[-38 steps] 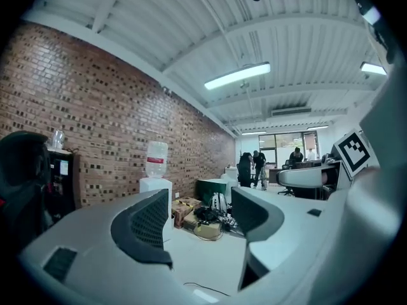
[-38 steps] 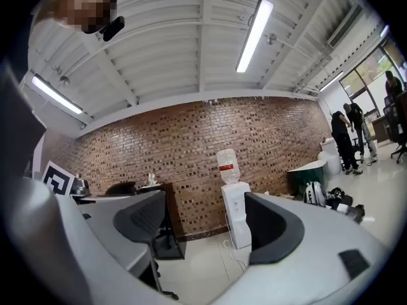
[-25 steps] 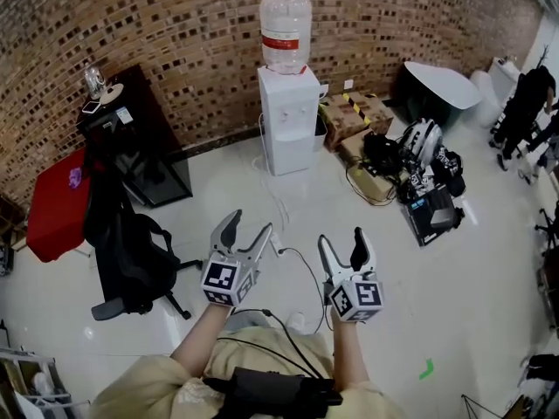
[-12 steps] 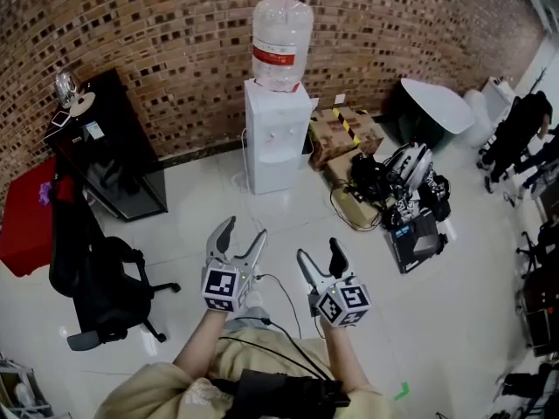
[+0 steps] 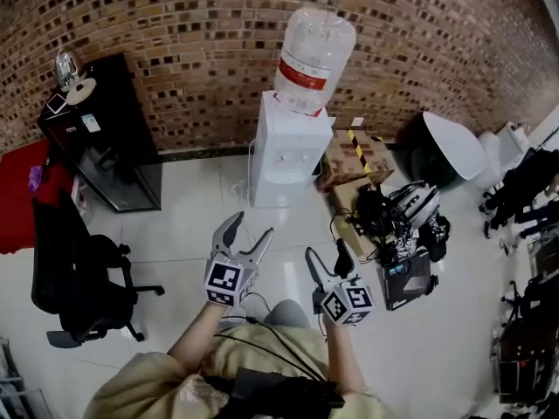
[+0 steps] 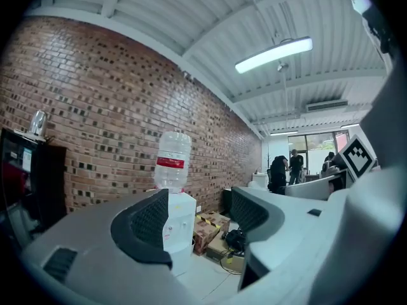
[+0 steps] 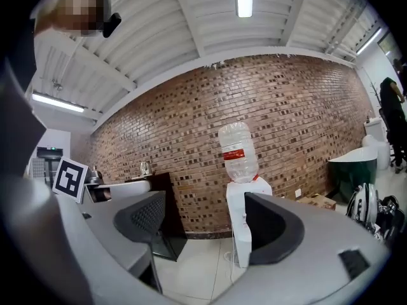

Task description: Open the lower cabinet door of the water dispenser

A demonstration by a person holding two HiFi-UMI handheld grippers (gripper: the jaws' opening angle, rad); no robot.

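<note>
The white water dispenser (image 5: 284,151) stands against the brick wall with a clear bottle (image 5: 316,59) with a red label on top. Its lower cabinet door (image 5: 278,192) looks closed. It also shows in the left gripper view as dispenser (image 6: 181,218) and in the right gripper view as dispenser (image 7: 240,224). My left gripper (image 5: 248,231) is open and empty, held in the air some way in front of the dispenser. My right gripper (image 5: 327,257) is open and empty too, beside it on the right.
A black cabinet (image 5: 100,138) stands at the left wall, a black office chair (image 5: 74,273) nearer. Cardboard boxes (image 5: 354,155), a dark bin with white lid (image 5: 441,147) and a pile of bags and gear (image 5: 402,225) lie right of the dispenser. Cables run across the white floor (image 5: 183,234).
The view has closed in on the dispenser, which now looks larger and nearer. Both grippers stay open and keep their places in front of me.
</note>
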